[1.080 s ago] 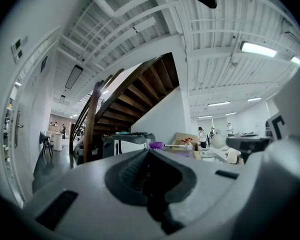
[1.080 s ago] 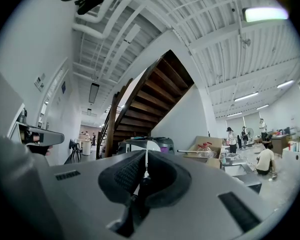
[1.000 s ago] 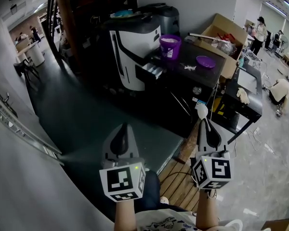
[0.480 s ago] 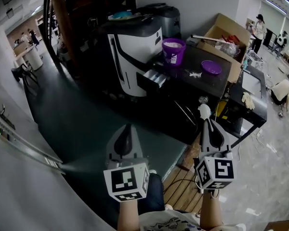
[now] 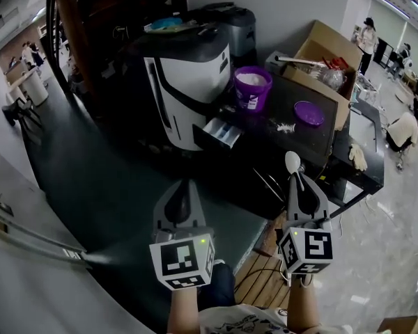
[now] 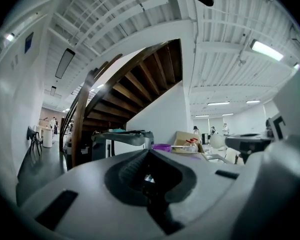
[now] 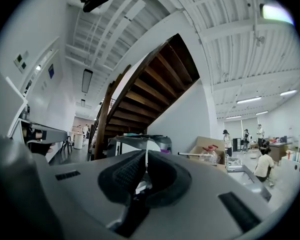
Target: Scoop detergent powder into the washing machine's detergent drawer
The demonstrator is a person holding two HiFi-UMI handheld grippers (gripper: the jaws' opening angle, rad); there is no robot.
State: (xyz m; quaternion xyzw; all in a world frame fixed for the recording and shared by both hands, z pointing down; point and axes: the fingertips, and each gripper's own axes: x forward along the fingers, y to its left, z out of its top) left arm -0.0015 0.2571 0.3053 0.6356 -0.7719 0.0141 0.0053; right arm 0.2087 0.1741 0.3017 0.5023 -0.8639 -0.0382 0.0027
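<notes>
The white and black washing machine [image 5: 184, 82] stands ahead in the head view, its detergent drawer [image 5: 221, 133] pulled out. A purple tub of white detergent powder [image 5: 252, 88] sits right of it on the black table [image 5: 299, 141], with a purple lid [image 5: 308, 113] and a little spilled powder [image 5: 284, 126] nearby. My right gripper [image 5: 297, 184] is shut on a white spoon [image 5: 292, 162], bowl pointing forward, short of the table's front edge. My left gripper [image 5: 183, 187] is shut and holds nothing, below and in front of the drawer. The tub [image 6: 162, 147] shows small beyond the left gripper [image 6: 149, 152].
An open cardboard box [image 5: 326, 53] with bottles stands behind the table. A lower black stand [image 5: 366, 160] with a white glove [image 5: 353, 157] is at the right. A wooden pallet [image 5: 259, 270] lies by my feet. A dark staircase [image 5: 111, 5] rises behind the machine. People stand far right.
I have come closer to the machine: it, the drawer and the tub now sit nearer and lower in the head view. Both grippers keep their hold and pose.
</notes>
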